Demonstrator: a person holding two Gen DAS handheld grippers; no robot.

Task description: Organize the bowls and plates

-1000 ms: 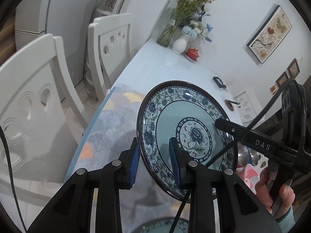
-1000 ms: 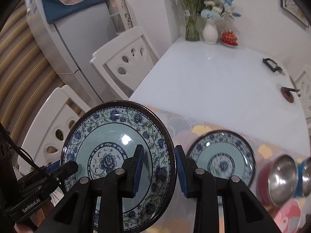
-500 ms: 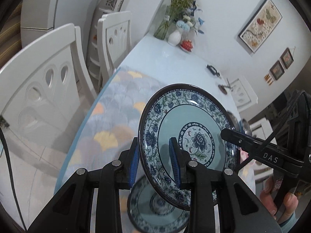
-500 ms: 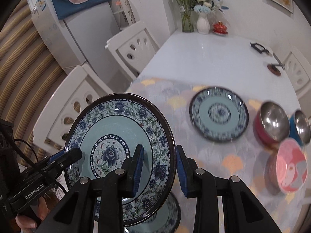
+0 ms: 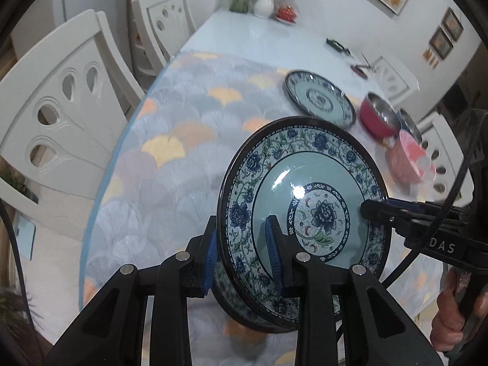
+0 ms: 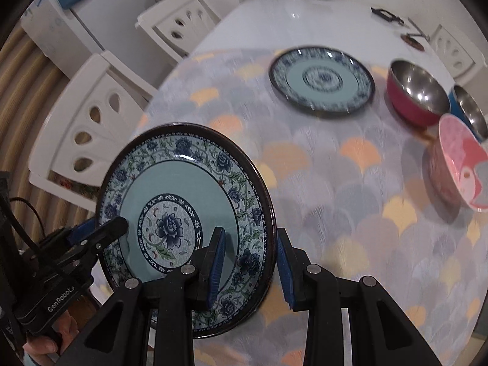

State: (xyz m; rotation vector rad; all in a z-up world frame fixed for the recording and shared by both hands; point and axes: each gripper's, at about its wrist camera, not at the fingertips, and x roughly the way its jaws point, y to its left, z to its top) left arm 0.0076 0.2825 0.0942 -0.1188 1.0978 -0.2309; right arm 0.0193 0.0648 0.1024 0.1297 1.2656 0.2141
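A blue floral plate (image 5: 305, 189) (image 6: 170, 189) hangs tilted over the patterned tablecloth, held from both sides. My left gripper (image 5: 242, 244) is shut on its left rim, and my right gripper (image 6: 250, 259) is shut on the opposite rim. Each gripper shows in the other's view: the right gripper (image 5: 369, 207) and the left gripper (image 6: 119, 225). Just under the held plate, the dark rim of another plate (image 5: 241, 314) peeks out on the cloth. A third matching plate (image 5: 320, 99) (image 6: 321, 80) lies flat farther back.
A red steel bowl (image 6: 414, 91), a blue steel bowl (image 6: 468, 106) and a tilted pink bowl (image 6: 460, 158) cluster at the right. White chairs (image 5: 70, 116) line the table's left edge. A vase (image 5: 263, 4) and small items sit at the far end.
Both grippers have carried the plate forward and down over the tablecloth. The far plate and the bowls have come into the left wrist view, and the plate underneath is now mostly covered.
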